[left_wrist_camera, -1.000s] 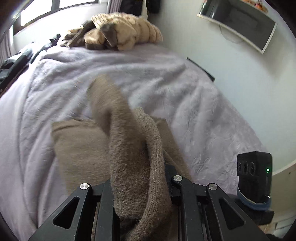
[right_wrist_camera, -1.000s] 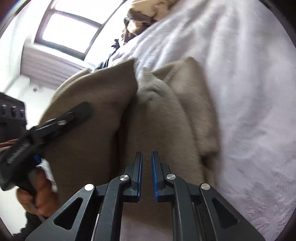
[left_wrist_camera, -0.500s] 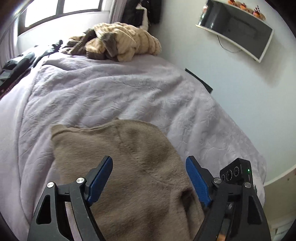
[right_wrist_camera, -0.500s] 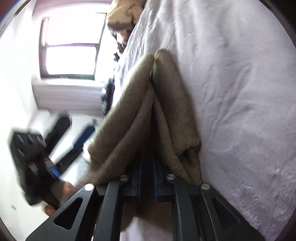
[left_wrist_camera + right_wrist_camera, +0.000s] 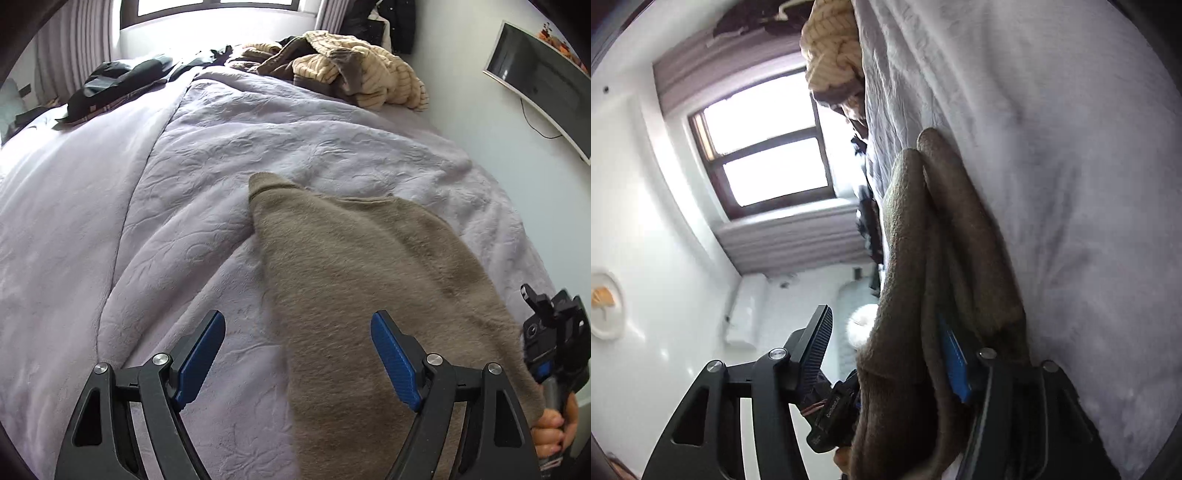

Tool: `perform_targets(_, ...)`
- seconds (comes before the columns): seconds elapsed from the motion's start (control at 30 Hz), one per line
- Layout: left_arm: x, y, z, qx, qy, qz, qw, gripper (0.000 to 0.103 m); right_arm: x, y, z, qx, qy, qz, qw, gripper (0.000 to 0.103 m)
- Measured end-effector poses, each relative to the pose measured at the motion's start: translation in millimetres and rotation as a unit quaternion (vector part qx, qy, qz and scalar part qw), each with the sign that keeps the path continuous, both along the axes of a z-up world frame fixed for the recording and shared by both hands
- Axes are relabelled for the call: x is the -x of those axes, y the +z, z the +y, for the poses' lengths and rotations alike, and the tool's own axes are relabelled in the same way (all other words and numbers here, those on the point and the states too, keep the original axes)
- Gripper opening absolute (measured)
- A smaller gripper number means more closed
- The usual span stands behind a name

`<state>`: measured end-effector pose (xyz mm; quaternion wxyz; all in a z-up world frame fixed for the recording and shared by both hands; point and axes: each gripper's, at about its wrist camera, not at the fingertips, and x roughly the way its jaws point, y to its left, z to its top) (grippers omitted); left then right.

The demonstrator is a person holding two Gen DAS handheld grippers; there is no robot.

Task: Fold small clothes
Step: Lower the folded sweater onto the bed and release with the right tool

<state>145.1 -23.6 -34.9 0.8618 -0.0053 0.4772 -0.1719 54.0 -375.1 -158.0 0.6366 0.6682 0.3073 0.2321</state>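
Far on the bed (image 5: 229,155): a beige clothes pile (image 5: 354,70) and dark garments (image 5: 114,85). A TV (image 5: 539,81) hangs on the right wall. The brown garment (image 5: 362,280) lies folded on the bedspread, near right. The left gripper (image 5: 297,360) points steeply down, jaws wide, empty. The right gripper (image 5: 886,354) lies level, its jaws just opened, cloth loose between them.
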Motion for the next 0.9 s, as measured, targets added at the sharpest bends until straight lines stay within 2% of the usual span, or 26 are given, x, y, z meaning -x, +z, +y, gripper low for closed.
perform_targets(0.1,0.3,-4.2,1.5,-0.009,0.008,-0.004,0.9999,0.082,-20.6,20.2,8.7,0.091,0.032,0.011,0.995,0.056)
perform_targets(0.17,-1.5,-5.4,0.9,-0.016,0.012,-0.005,0.9998,0.082,-33.9,40.8,20.4,0.185,0.053,0.011,0.981,0.016)
perform_targets(0.23,-3.8,-5.4,1.1,-0.010,0.017,-0.003,0.9998,0.082,-41.8,63.6,34.2,0.269,0.064,-0.006,0.961,0.016)
perform_targets(0.3,-5.2,-4.8,-1.2,-0.011,0.020,-0.009,0.9997,0.082,-45.2,85.3,40.3,0.310,0.058,-0.039,0.948,0.015)
perform_targets(0.4,-6.0,-10.4,-8.6,-0.026,0.017,-0.013,0.9994,0.082,-47.6,89.8,33.1,0.318,0.048,-0.038,0.946,0.015)
perform_targets(0.53,-5.3,-19.7,-15.3,-0.022,0.006,-0.005,0.9997,0.082,-37.1,51.8,14.6,0.328,0.045,0.028,0.943,0.015)
perform_targets(0.6,-2.8,-22.1,-17.8,-0.027,0.001,-0.004,0.9996,0.087,-26.7,35.3,4.9,0.320,0.038,0.038,0.946,0.015)
perform_targets(0.67,0.9,-19.8,-17.4,-0.035,0.001,-0.013,0.9993,0.089,-23.8,37.9,2.1,0.320,0.032,0.041,0.946,0.015)
perform_targets(0.77,5.4,-14.7,-12.9,-0.042,-0.003,-0.016,0.9990,0.089,-17.0,51.2,4.8,0.368,0.032,0.052,0.928,0.017)
perform_targets(0.8,7.6,-12.0,-10.1,-0.044,-0.003,-0.019,0.9988,0.089,-13.3,57.1,4.7,0.374,0.032,0.055,0.925,0.021)
perform_targets(0.9,16.5,-5.2,-0.6,-0.050,-0.003,-0.028,0.9984,0.089,3.8,68.8,-3.0,0.364,0.025,0.054,0.930,0.025)
